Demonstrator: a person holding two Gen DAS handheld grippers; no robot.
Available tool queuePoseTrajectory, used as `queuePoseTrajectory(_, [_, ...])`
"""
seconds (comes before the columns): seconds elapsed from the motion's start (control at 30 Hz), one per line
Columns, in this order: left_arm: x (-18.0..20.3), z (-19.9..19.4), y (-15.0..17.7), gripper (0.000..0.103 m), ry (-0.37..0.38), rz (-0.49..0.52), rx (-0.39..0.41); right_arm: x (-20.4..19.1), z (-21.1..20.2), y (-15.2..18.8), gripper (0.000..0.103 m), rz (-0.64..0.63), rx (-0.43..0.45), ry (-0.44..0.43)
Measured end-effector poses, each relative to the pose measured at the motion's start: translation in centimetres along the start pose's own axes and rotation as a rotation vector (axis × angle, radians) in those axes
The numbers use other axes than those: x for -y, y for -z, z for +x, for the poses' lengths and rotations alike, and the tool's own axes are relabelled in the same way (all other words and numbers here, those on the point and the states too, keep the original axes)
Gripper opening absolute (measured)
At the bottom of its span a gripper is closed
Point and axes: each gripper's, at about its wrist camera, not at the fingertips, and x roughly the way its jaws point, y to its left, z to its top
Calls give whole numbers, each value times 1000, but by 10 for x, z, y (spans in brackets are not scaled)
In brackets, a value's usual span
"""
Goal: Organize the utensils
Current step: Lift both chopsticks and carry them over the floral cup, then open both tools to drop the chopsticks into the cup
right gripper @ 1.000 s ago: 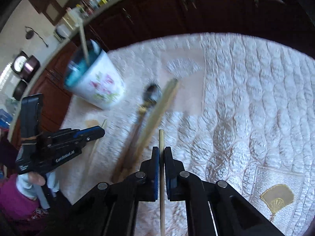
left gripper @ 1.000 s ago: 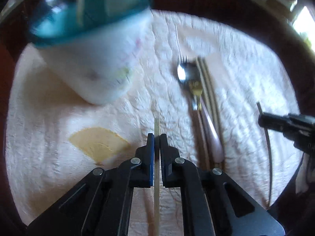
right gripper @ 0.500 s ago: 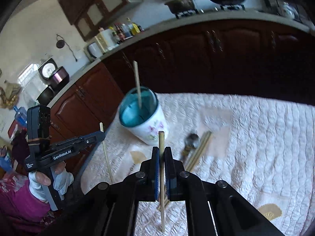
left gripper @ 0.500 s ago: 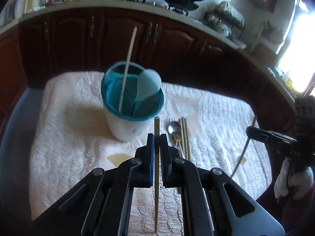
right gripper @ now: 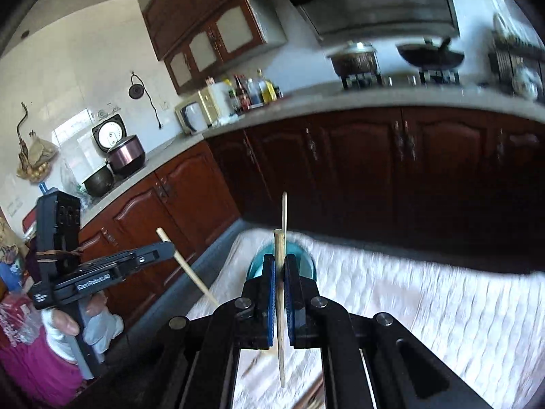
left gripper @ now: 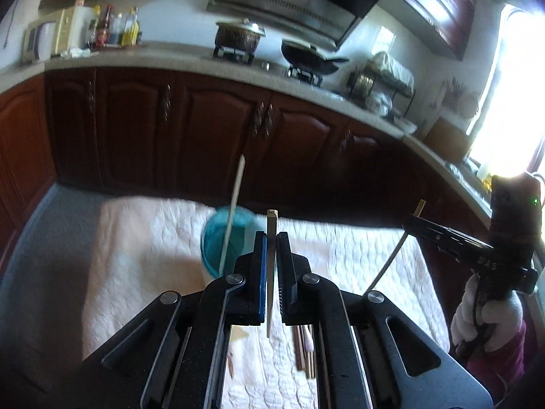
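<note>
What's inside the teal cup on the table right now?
One pale chopstick stands in the teal cup, leaning against its rim. The left gripper covers part of the cup's mouth and motion blur smears the rest, so anything else inside cannot be made out.

"GenRobot.AI" on left tool (right gripper: 163,250); "DAS" on right tool (left gripper: 414,225).

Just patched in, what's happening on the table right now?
A person is sorting utensils on a quilted white cloth. The left tool is shut on one chopstick, and the right tool is shut on another chopstick. Both are held up above the cloth, facing the teal-lined cup, which already has a chopstick standing in it. More utensils lie on the cloth.
</note>
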Motion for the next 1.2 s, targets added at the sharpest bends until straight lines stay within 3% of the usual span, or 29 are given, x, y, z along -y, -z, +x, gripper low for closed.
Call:
queuePoseTrajectory(0.27, [-6, 4, -50, 4, -78, 24, 77, -9, 31, -57, 5, -33, 79, 56])
queuePoseTrajectory(0.5, [-18, 29, -70, 4, -141, 38, 99, -8, 79, -79, 5, -33, 82, 83])
queuePoseTrajectory(0.67, [-26, 51, -67, 4, -165, 44, 70, -2, 113, -73, 5, -26, 45, 79])
queuePoseTrajectory(0.87, [-33, 85, -46, 4, -204, 44, 21, 12, 156, -43, 5, 9, -65, 63])
queuePoseTrajectory(1.03, [-39, 110, -28, 4, -208, 21, -41, 23, 178, -23, 5, 25, -134, 62])
queuePoseTrajectory(1.17, [-40, 117, -25, 4, -218, 14, -48, 34, 181, -22, 5, 75, -133, 39])
queuePoseTrajectory(1.2, [-40, 118, -26, 4, -220, 12, -49, 37, 181, -22, 14, 87, -135, 30])
